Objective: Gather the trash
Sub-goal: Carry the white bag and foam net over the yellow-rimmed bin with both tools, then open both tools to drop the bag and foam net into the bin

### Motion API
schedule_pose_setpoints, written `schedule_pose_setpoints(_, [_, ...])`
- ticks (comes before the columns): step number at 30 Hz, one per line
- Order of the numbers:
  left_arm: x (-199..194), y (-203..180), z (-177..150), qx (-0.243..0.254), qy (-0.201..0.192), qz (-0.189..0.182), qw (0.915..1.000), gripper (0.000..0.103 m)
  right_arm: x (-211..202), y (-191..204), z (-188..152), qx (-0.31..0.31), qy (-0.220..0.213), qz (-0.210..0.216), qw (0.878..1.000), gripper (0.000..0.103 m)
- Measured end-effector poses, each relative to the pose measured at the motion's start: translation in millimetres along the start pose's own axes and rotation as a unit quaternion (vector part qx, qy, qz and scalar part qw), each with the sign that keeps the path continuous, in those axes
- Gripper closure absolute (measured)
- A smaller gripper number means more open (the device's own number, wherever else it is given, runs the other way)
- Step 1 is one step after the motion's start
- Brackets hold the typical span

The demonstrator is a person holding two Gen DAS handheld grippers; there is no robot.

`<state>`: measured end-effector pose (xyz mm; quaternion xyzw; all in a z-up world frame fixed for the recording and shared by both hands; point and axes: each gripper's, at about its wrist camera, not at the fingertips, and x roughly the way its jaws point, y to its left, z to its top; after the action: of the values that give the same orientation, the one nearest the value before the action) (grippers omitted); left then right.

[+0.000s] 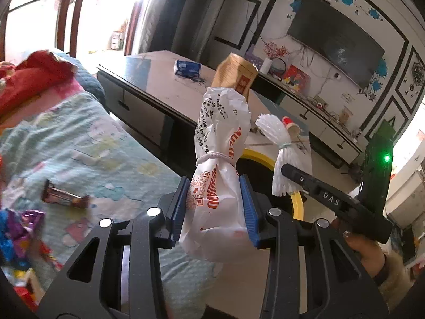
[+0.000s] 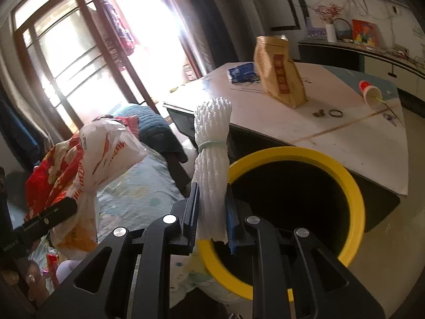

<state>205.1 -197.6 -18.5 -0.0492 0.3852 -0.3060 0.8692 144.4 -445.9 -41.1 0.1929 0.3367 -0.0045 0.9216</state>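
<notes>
- The left gripper (image 1: 215,210) has its blue ribbed pads pressed into a crinkled white plastic bag (image 1: 219,170) printed with orange lettering; the jaws stand only as far apart as the bag's soft bulk, which bulges between and below them.
- A thin white cord cinches the bag at a narrow waist just above the pads, and the neck rises upright beyond it.
- The right gripper (image 2: 211,214) is pinched tight on a bundle of white foam netting (image 2: 211,164), ridged and fringed at both ends, bound at its middle by a pale green elastic band (image 2: 211,143).
- The bundle stands upright just beside the near rim of the yellow bin (image 2: 356,199), a round tub with a smooth thick lip and a dark, open mouth.
- In the left wrist view the right gripper (image 1: 285,171) and bundle hang just to the right of the bag, apart from it, over the bin's rim.
- To the left lies a bed with a pastel patterned quilt (image 1: 87,143); a brown candy wrapper (image 1: 65,195) lies flat on it, near crumpled foil wrappers (image 1: 21,226).
- Beyond the bin runs the straight edge of a pale, scuffed table (image 2: 332,138) carrying an upright tan paper pouch (image 2: 280,71).
</notes>
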Motion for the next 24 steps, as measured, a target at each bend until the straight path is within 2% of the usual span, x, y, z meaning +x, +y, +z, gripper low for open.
schedule_pose_setpoints(10, [52.7, -33.5, -5.0, 0.034, 0.039, -0.018, 0.9985, 0.072, 0.9, -46.7, -1.3, 0.039, 0.019, -0.042, 0.998, 0.083])
schedule_pose_setpoints(18, [92.3, -49.0, -4.6, 0.045, 0.06, -0.028, 0.9968, 0.071, 5.4, -70.8, -6.4, 0.064, 0.039, -0.056, 0.996, 0.083])
schedule_pose_setpoints(20, [100.5, -51.0, -4.1, 0.047, 0.064, -0.03, 0.9964, 0.071, 8.0, -74.3, -7.4, 0.069, 0.045, -0.061, 0.995, 0.075])
schedule_pose_setpoints(22, [108.4, -52.9, -1.7, 0.046, 0.064, -0.028, 0.9965, 0.065, 8.0, -78.9, -8.7, 0.079, 0.043, -0.067, 0.994, 0.064])
schedule_pose_setpoints(24, [110.9, -50.0, 0.1, 0.034, 0.062, -0.03, 0.9971, 0.044, 8.6, -82.7, -7.2, 0.081, 0.042, -0.069, 0.993, 0.06])
